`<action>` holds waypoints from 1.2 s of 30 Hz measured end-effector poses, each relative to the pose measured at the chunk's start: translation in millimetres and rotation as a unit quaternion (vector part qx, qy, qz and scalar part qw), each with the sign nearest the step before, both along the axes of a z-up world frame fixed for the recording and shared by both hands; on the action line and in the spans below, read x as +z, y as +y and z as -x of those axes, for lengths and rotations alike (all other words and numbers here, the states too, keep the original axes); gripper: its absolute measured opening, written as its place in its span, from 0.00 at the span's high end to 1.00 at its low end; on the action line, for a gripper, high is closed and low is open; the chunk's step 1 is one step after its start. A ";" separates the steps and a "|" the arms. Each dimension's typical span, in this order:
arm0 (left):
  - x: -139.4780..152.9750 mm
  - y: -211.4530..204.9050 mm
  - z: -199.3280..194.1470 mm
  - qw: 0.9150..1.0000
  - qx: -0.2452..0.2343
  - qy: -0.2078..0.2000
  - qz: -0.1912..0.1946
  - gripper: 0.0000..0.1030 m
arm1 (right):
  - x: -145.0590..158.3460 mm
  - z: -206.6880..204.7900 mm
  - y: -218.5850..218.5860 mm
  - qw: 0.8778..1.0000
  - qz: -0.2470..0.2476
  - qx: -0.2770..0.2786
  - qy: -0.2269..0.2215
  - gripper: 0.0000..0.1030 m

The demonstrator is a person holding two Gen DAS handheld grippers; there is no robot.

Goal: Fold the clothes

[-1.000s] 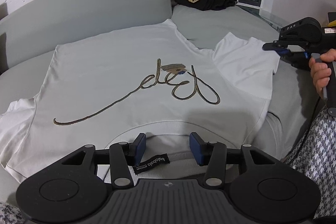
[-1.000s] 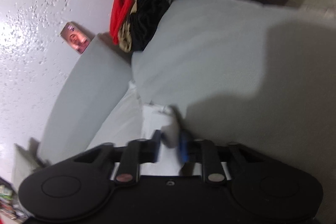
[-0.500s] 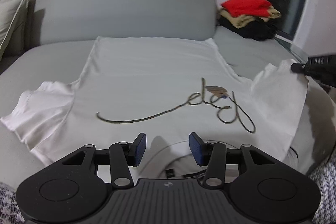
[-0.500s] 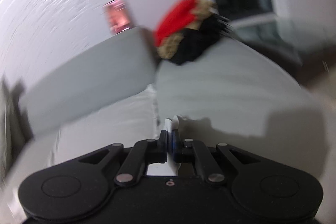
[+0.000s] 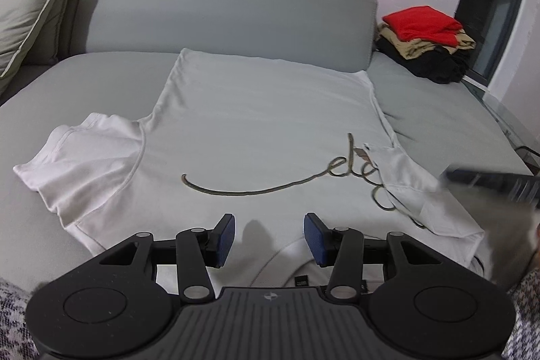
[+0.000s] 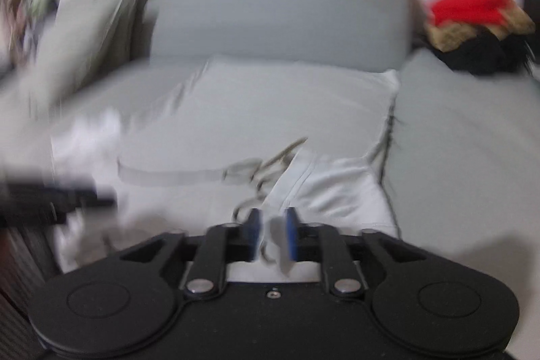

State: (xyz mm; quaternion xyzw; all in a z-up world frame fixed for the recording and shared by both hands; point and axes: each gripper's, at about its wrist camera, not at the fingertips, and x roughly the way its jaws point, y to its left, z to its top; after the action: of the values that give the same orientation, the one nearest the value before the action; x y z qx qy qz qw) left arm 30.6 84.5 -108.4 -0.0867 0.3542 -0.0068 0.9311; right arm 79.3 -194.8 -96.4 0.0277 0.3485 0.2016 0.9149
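Grey sofa (image 5: 236,16) carries the white T-shirt (image 5: 256,130); right claw (image 6: 272,233) gapes slightly around the folded-in sleeve (image 6: 324,188), left claw (image 5: 268,237) wide open, empty. Smooth that sleeve flat before matching the other.

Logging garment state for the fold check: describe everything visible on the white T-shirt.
The white T-shirt lies front up, spread flat on the grey sofa, neckline nearest the camera. It looks like soft knit with a gold script print across the chest. One sleeve lies spread outward; the other sleeve is folded inward over the print. The left hand-held gripper hovers open above the collar.
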 end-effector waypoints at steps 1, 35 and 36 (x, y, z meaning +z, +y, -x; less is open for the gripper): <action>-1.2 1.1 -1.0 1.000 0.003 0.003 0.000 0.56 | 3.2 -6.0 -16.5 0.999 -0.034 -0.038 0.001 0.67; -16.3 -8.8 21.3 0.991 -0.055 0.055 -0.114 0.62 | -31.9 20.4 37.3 0.993 0.103 -0.028 0.043 0.84; -12.6 -6.4 30.3 0.991 -0.059 0.053 -0.107 0.62 | -29.4 26.5 31.5 0.994 0.095 -0.033 0.052 0.84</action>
State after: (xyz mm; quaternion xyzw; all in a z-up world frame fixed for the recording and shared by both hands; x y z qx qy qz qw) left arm 0.3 78.1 -121.0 0.0347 0.4067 -0.0195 0.9127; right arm 52.8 -163.3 -125.8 -0.0373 0.4121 0.1357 0.9002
